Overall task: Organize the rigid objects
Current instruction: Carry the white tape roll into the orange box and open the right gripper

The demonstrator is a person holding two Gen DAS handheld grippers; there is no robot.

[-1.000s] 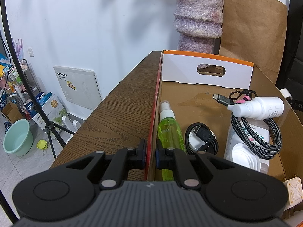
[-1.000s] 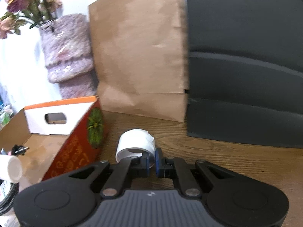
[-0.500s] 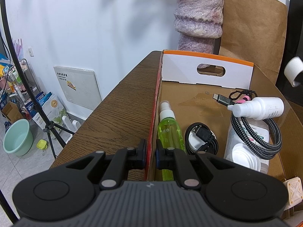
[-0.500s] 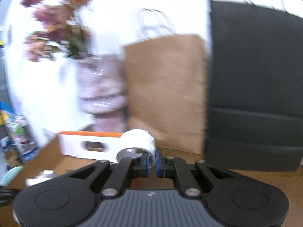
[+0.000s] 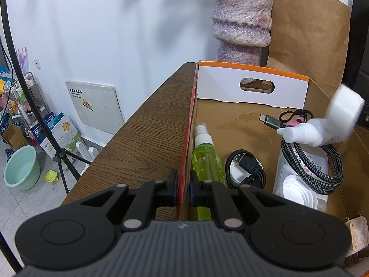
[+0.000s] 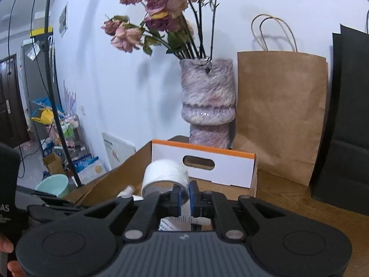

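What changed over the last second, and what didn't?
The right gripper, clamped on the wall of the white tape roll, lifted the roll off the wooden table beside the cardboard box and carried it over the open box. Its jaws have just eased open slightly, with the roll still between them. The left gripper kept pinching the box's side wall. The box's contents stayed put.

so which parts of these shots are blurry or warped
Left wrist view: the white tape roll at the right edge is motion-smeared and the table edge bows with the fisheye. Right wrist view: mostly sharp, dark corners, the black bag leans.
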